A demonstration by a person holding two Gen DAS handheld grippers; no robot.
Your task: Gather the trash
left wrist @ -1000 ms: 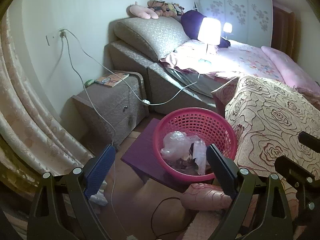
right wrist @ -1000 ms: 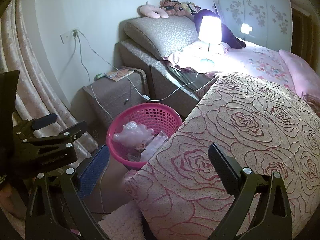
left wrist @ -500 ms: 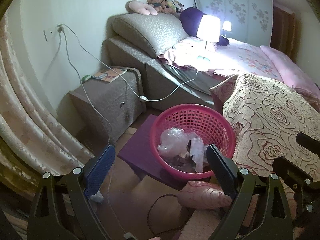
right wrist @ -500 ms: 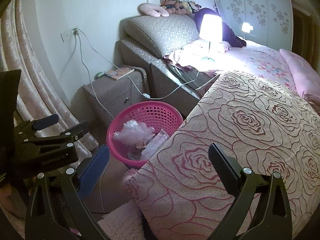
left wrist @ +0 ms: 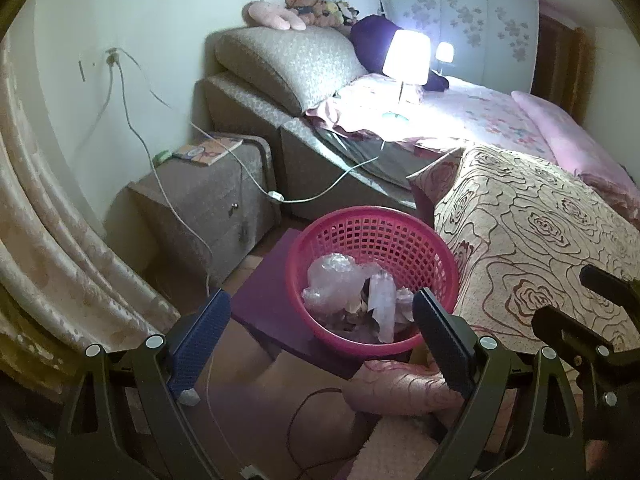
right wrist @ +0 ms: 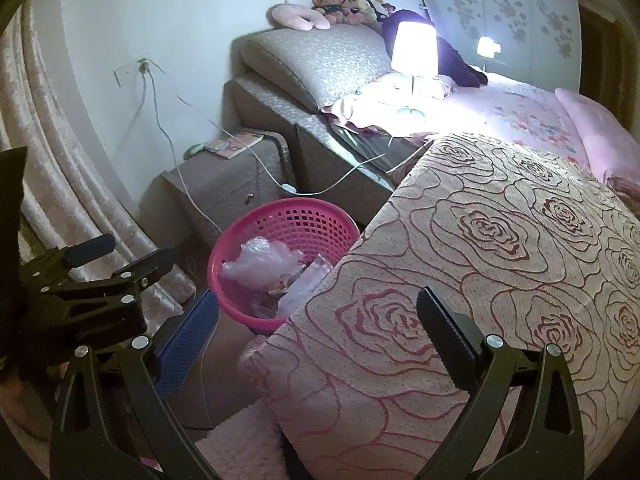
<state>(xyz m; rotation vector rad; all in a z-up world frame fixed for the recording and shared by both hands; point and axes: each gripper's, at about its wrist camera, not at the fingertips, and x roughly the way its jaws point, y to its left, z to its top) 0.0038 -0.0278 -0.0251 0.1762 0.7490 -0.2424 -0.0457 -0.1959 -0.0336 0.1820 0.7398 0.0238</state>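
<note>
Left wrist view, left to right: a pale patterned curtain (left wrist: 52, 248) hangs down the edge, then a wall socket (left wrist: 113, 56) with white cables trailing to the floor. A grey bedside cabinet (left wrist: 208, 196) carries a booklet (left wrist: 210, 150) on top. My left gripper (left wrist: 320, 332) has its 2 jaws spread wide with nothing between them, the blue pad low on one side and the dark one just at the near rim of the pink basket (left wrist: 372, 276). That basket stands on a purple mat (left wrist: 264, 300) on the floor, touching the rose-patterned blanket (left wrist: 532, 240) that drapes over the bed edge. Inside it lies the trash (left wrist: 352, 292): crumpled clear plastic bags and scraps, filling the bottom. Behind, a lit lamp (left wrist: 406, 60) stands on the bed near a big grey pillow (left wrist: 292, 64).

Right wrist view, left to right: the body of my other tool shows dark against the curtain, then the basket (right wrist: 288, 264) with its plastic. My right gripper (right wrist: 320, 324) is also wide open and holds nothing; it hangs over the corner of the blanket (right wrist: 500, 248), its blue pad just beside the basket's near wall.
</note>
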